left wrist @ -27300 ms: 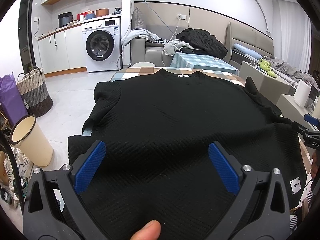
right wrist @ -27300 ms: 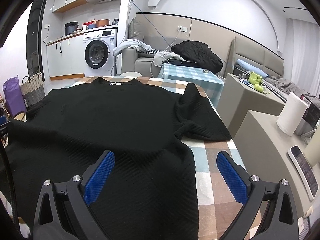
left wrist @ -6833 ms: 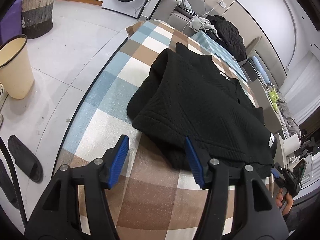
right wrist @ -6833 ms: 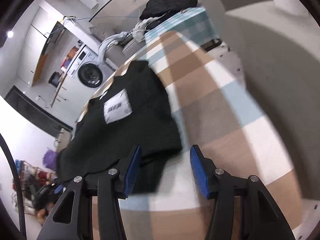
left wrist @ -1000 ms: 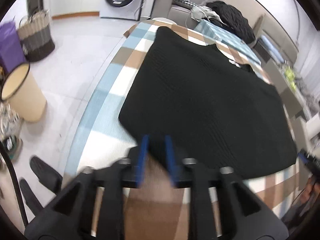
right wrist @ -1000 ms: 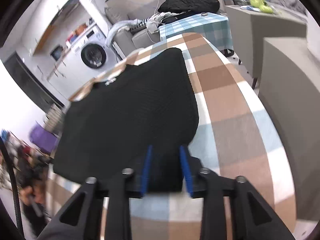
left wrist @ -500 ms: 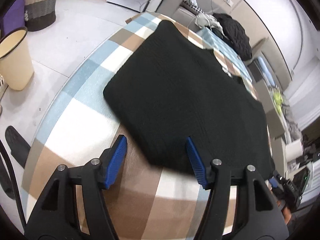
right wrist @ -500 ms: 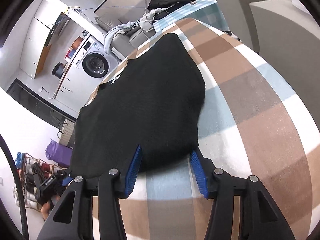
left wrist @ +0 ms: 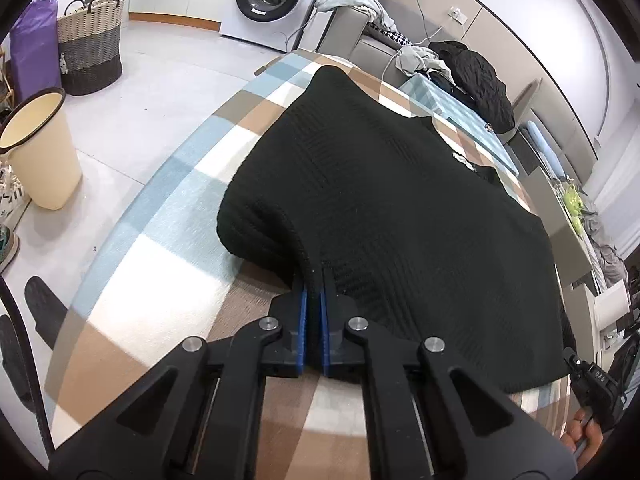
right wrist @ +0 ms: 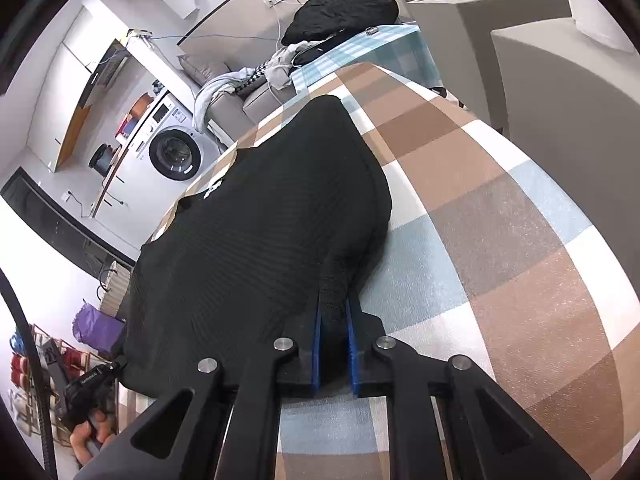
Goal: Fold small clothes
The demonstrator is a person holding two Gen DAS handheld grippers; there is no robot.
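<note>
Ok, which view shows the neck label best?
Left wrist: the white neck label sits at the collar on the black top's far edge, facing the camera. In the right wrist view the label is smaller and skewed.

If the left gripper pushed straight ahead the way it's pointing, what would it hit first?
The black sweater: the left gripper is already shut on its near edge, so going forward would likely just bunch the fabric on the checked tablecloth.

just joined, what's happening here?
A person is folding a black knit top on a checked tablecloth, with a pair of handheld tongs in each hand. The left tongs are shut on the top's near-left corner, the right tongs on its near-right corner. The garment already looks folded in on itself, lying mostly flat with both near corners pinched.
</note>
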